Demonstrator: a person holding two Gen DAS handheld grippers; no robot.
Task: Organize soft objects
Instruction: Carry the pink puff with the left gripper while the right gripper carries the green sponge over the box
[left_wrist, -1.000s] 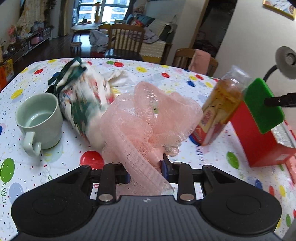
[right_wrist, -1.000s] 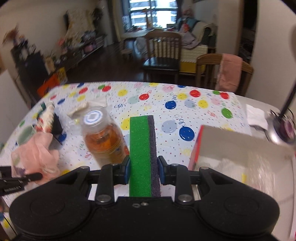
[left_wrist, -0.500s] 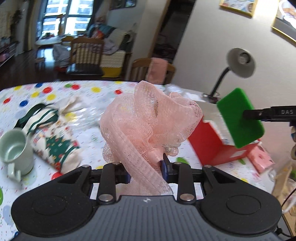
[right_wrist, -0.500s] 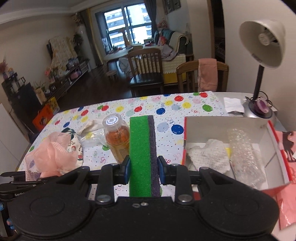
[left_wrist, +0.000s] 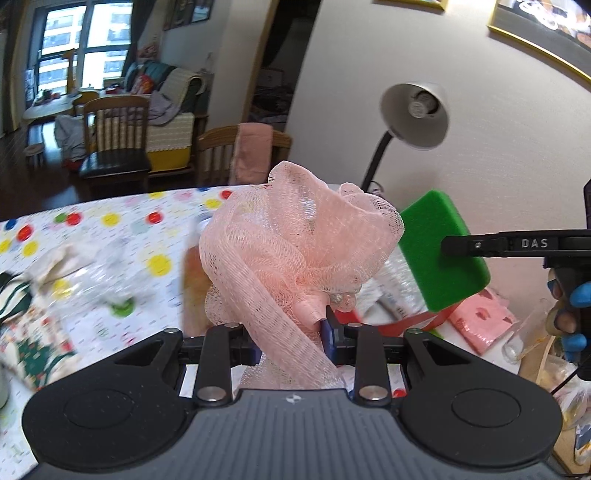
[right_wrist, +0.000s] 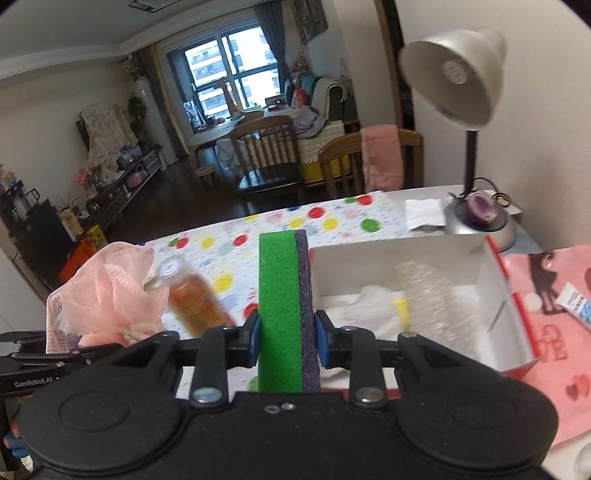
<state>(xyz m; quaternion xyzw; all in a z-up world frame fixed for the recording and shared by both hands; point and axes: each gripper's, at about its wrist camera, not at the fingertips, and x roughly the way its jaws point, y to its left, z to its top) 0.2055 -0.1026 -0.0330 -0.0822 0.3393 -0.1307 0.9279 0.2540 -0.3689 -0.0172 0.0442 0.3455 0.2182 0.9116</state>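
Pink mesh bath pouf (left_wrist: 295, 254): pinched in left gripper (left_wrist: 291, 332), held above the table. Green sponge (right_wrist: 282, 314) (purple scouring side): clamped in right gripper (right_wrist: 284, 338), beside the white box (right_wrist: 491, 280). Risk: trailing mesh may snag the orange bottle (right_wrist: 195, 302) and topple it

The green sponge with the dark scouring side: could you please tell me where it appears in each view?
Left wrist: green sponge with the dark scouring side at right, pinched by a black finger.
Right wrist: sponge centre, upright between the jaws.
Shared landmark: grey desk lamp.
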